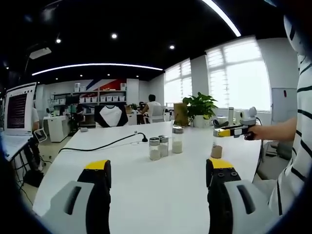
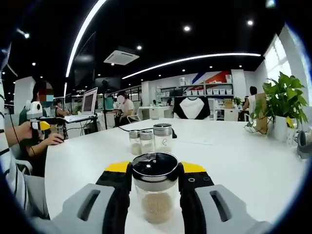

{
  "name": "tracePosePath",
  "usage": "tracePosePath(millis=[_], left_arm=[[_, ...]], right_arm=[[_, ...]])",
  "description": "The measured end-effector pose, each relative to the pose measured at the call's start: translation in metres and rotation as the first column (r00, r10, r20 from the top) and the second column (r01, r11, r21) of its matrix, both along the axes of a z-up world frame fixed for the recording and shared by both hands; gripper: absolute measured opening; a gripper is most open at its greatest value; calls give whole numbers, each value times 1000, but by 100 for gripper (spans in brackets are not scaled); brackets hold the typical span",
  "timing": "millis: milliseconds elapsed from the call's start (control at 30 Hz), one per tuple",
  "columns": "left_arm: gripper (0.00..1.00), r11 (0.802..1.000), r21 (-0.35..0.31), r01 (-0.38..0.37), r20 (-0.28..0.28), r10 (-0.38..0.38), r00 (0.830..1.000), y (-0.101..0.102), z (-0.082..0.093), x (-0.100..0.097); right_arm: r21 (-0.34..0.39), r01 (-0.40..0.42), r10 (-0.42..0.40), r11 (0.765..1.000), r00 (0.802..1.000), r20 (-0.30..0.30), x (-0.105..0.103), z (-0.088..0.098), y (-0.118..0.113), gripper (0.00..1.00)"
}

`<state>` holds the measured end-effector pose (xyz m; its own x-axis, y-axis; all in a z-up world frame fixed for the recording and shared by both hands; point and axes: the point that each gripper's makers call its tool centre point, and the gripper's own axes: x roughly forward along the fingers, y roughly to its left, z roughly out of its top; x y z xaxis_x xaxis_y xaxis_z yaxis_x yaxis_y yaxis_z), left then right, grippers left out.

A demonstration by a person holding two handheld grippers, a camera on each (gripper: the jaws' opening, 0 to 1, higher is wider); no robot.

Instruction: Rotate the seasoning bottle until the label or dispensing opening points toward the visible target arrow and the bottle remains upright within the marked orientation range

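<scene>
The right gripper (image 2: pixel 155 183) clamps its two yellow-tipped jaws against the sides of a clear seasoning bottle (image 2: pixel 156 195), which stands upright on a white table (image 2: pixel 234 156), its long axis vertical and its black cap (image 2: pixel 155 165) facing up; pale granules fill its lower part. Which way its label or opening faces cannot be told. In the left gripper view the same bottle (image 1: pixel 216 150) appears small near the table's right edge, under the right gripper (image 1: pixel 229 130) held by a person's hand (image 1: pixel 254 131) reaching from a striped sleeve (image 1: pixel 297 146). The left gripper (image 1: pixel 158 178) hangs above the near table edge, jaws spread wide with nothing between them. Beyond the held bottle, well apart from it, three more shakers (image 2: pixel 150 139) cluster mid-table, two short and one taller. A black cable (image 1: pixel 102 145) trails across the table (image 1: pixel 146 195); a potted plant (image 2: pixel 282 105) stands at its far side. In the right gripper view the left gripper (image 2: pixel 41 122) shows at far left.
</scene>
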<state>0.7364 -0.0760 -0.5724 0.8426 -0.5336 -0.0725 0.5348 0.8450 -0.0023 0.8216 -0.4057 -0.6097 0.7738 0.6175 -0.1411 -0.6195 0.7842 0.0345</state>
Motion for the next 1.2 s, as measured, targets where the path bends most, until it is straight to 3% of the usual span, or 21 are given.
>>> tracePosePath(millis=[267, 567, 700, 833, 967, 1067, 1133, 1200], left_arm=[[84, 1000, -3, -1, -6, 1, 1000, 1, -2, -3], [84, 1000, 1, 4, -1, -4, 1000, -1, 1, -4], [84, 1000, 1, 2, -2, -2, 1000, -1, 0, -5], [84, 1000, -1, 1, -5, -1, 1000, -1, -1, -6], [84, 1000, -10, 8, -5, -8, 1000, -4, -1, -6], [84, 1000, -4, 6, -3, -6, 1000, -3, -1, -6], [84, 1000, -7, 6, -2, -6, 1000, -3, 0, -6], [84, 1000, -14, 5, -2, -5, 1000, -3, 0, -6]], right_arm=[[52, -141, 142, 989, 990, -9, 0, -2, -1, 37], [90, -167, 170, 982, 985, -27, -1, -3, -1, 38], [123, -95, 101, 988, 994, -37, -1, -3, -6, 41], [148, -4, 5, 989, 1000, -8, -2, 3, -8, 54], [203, 47, -53, 978, 998, 25, -5, 19, -4, 54], [154, 161, -167, 975, 985, 31, 3, 20, -16, 53], [114, 194, -200, 974, 979, 43, 5, 19, -16, 53], [75, 259, -263, 963, 964, 46, 8, 16, -20, 53]])
